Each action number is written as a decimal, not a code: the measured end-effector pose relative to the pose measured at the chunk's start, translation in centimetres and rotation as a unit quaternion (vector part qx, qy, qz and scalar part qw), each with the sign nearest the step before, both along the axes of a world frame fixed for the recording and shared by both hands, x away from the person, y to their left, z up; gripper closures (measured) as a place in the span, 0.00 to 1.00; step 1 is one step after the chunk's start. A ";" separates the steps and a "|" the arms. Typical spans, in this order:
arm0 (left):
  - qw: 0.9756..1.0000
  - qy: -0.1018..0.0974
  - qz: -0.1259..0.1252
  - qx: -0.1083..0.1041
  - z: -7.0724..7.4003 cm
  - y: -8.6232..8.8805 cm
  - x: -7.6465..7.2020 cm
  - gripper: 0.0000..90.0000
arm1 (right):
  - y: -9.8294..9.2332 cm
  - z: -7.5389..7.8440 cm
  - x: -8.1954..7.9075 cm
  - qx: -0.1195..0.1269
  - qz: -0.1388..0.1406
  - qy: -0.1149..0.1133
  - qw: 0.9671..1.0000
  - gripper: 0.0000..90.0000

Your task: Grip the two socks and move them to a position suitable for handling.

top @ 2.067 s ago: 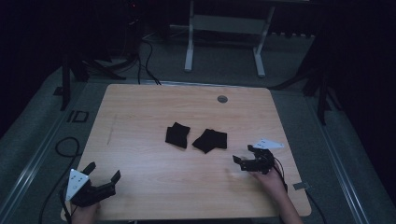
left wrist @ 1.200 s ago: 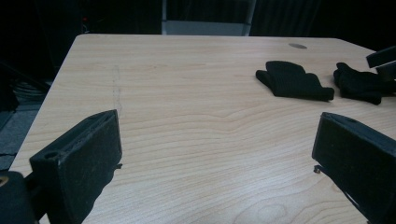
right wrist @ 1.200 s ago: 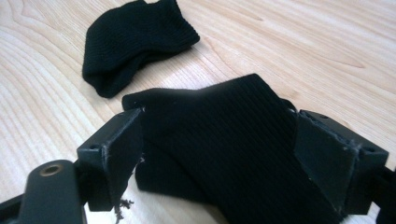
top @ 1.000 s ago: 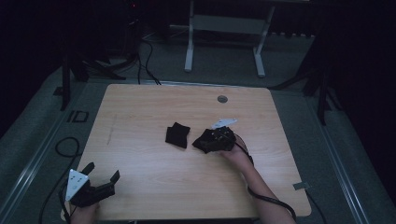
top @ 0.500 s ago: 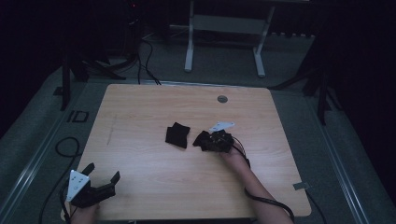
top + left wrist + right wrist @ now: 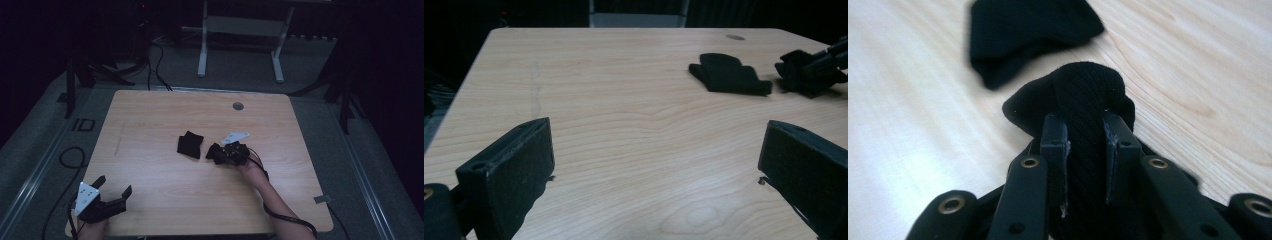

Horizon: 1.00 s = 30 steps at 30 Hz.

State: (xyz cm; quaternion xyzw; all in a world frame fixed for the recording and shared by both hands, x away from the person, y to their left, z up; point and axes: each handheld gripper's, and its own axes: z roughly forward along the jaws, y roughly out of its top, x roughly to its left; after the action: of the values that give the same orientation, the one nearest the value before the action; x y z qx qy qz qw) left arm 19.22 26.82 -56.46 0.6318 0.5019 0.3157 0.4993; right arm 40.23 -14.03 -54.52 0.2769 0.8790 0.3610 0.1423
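Observation:
Two black cloths lie mid-table. The left cloth lies flat and untouched. The right cloth is bunched up between the jaws of my right gripper. Those jaws have just been closing, and their pads now press the fabric from both sides. The left gripper view has that gripper at its far right, over the cloth. My left gripper rests at the table's front left corner, open with nothing between its fingers.
The wooden table has a round cable hole near its back edge. A white stand rises behind the table. Cables lie on the floor at the left. A small tape tab sits at the front right.
The right gripper came from the table's right side to the right cloth, then closed its jaws on it and bunched the fabric. The left gripper has stayed put.

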 end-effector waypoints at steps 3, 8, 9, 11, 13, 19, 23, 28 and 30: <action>1.000 -0.003 -0.004 -0.009 0.1 0.0 0.0 0.02 | -0.1 1.3 -1.5 0.003 0.029 -0.010 1.000 0.83; 1.000 -0.001 -0.008 0.003 0.2 -0.5 -0.2 0.02 | -0.6 2.8 -5.1 0.029 0.075 -0.016 0.997 0.83; 1.000 -0.001 -0.008 0.003 0.2 -0.5 -0.2 0.02 | -0.6 2.8 -5.1 0.029 0.075 -0.016 0.997 0.83; 1.000 0.003 -0.010 0.002 0.2 -0.7 -0.2 0.02 | -1.0 3.2 -6.3 0.035 0.083 -0.027 0.996 0.83; 1.000 0.011 -0.016 -0.020 0.3 -1.1 -0.2 0.02 | -1.4 3.7 -7.4 0.050 0.093 -0.028 0.994 0.83; 0.997 0.030 -0.074 0.009 0.5 -4.1 0.0 0.04 | -1.7 3.7 -9.9 0.045 0.128 -0.042 0.990 0.83; 0.995 0.032 -0.098 0.005 0.6 -5.5 -0.1 0.06 | -1.2 1.1 -10.1 0.023 0.146 -0.019 0.989 0.82; 0.989 0.044 -0.140 -0.022 0.7 -7.0 0.0 0.14 | -0.9 -1.3 -10.3 0.000 0.161 0.001 0.987 0.81; 0.986 0.054 -0.157 -0.027 0.6 -7.8 0.2 0.16 | -0.9 -1.7 -10.4 -0.003 0.161 0.001 0.987 0.80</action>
State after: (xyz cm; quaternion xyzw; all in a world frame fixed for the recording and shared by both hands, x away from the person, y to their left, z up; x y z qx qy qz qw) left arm 19.38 19.05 -55.90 0.7055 0.4309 0.1851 0.5313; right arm 29.83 -14.91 -56.20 0.1319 0.9134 0.3762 0.0823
